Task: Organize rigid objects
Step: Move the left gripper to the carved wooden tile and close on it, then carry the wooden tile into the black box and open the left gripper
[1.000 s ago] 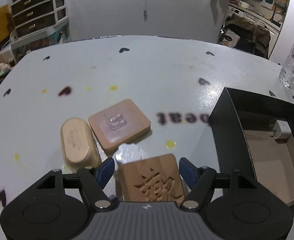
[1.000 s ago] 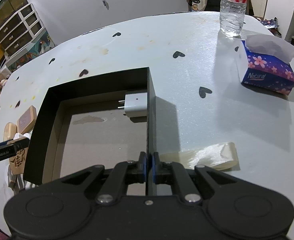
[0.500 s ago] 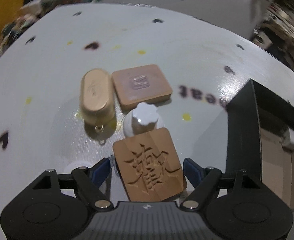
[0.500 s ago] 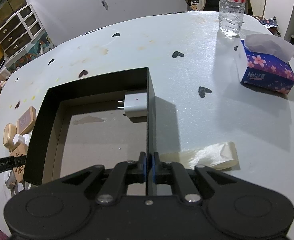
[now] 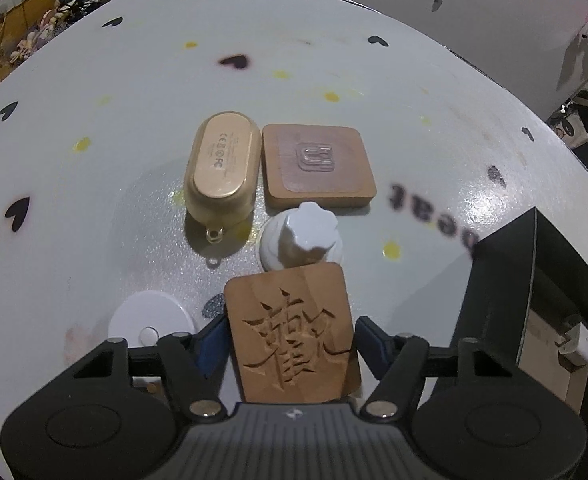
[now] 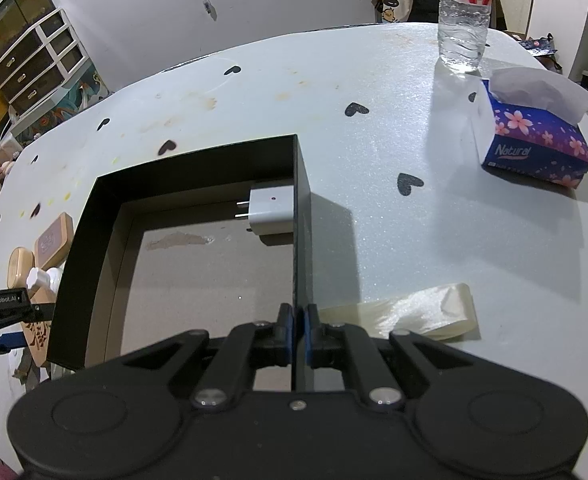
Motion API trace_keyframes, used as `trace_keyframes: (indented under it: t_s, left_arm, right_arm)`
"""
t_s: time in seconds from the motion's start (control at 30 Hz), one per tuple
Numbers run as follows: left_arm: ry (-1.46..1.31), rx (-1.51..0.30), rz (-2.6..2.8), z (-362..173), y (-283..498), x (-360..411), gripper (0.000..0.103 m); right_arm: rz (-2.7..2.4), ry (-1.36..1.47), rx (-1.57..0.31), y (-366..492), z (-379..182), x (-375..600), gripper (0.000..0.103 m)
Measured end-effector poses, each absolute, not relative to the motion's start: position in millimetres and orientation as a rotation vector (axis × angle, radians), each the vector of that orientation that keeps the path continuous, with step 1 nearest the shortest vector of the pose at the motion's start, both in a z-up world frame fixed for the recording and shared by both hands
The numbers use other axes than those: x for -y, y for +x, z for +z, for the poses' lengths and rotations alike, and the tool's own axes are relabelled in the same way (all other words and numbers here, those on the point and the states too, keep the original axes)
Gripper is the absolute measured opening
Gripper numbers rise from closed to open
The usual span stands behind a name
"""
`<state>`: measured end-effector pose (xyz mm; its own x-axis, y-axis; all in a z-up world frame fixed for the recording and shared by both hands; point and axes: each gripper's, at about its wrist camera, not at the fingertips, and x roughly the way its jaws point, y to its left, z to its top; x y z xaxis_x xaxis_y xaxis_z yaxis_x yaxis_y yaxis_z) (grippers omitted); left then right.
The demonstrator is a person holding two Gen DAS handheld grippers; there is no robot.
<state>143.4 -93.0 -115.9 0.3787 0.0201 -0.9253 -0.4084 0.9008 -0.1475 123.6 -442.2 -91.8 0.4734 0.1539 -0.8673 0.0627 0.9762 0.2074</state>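
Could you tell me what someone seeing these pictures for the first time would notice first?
Most striking is the carved wooden tile lying between the open blue-padded jaws of the left gripper, which have just been closing around it. Just beyond it stand a white knob-topped piece, a tan oval case and a plain wooden block. In the right wrist view, the right gripper is shut on the wall of the black box, with a white charger inside.

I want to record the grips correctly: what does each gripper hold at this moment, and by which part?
The right gripper is shut on the black box, pinching its right side wall. The left gripper straddles the carved wooden block, closing in; a gap remains on the right, so nothing is held yet.
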Motion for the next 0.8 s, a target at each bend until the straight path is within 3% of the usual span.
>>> trace_keyframes:
  t_s: [0.5, 0.8]
  left_arm:
    - [-0.242, -1.001, 0.027, -39.4, 139.5, 116.7, 0.068]
    - [-0.207, -1.063, -0.243, -34.6, 171.9, 191.7, 0.068]
  right_arm:
    - [0.057, 0.226, -1.077, 123.5, -91.4, 442.8, 0.006]
    - [0.060, 0.226, -1.077, 123.5, -91.4, 442.9, 0.006]
